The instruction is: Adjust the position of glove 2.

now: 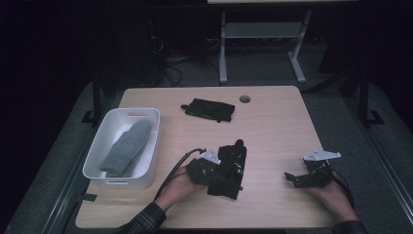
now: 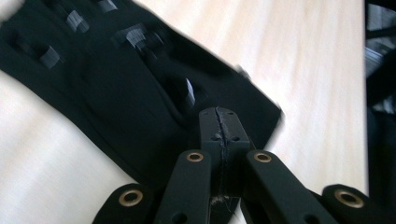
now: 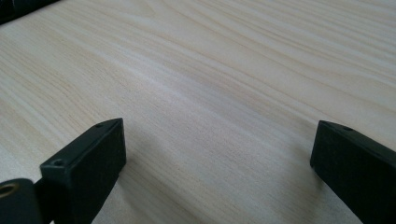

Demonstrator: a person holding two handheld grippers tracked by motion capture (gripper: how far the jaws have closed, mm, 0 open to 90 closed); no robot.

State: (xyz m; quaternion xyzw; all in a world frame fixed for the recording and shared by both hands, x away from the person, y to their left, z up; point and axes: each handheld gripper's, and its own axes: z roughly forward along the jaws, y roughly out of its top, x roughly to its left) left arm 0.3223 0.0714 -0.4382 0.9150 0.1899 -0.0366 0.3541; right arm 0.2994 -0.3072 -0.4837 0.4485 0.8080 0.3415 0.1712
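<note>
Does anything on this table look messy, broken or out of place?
Nothing looks broken or spilled. One grey sock lies neatly in the white bin, while two black gloves are loose on the table: one lies crumpled near the far edge, the other is pinched at its edge by the shut left gripper.

The high view looks forward and down from above the person's edge of the tabletop [image 1: 272,122], taking in its whole surface, with a white bin [image 1: 97,158] at 9 o'clock. The left gripper view sits very close over a black glove [image 2: 116,93], facing along its own fingers [image 2: 208,126]; the same glove [image 1: 229,168] lies just below centre in the high view. The right gripper view skims low over bare wood [image 3: 210,84], which the high view shows at 4 o'clock.
</note>
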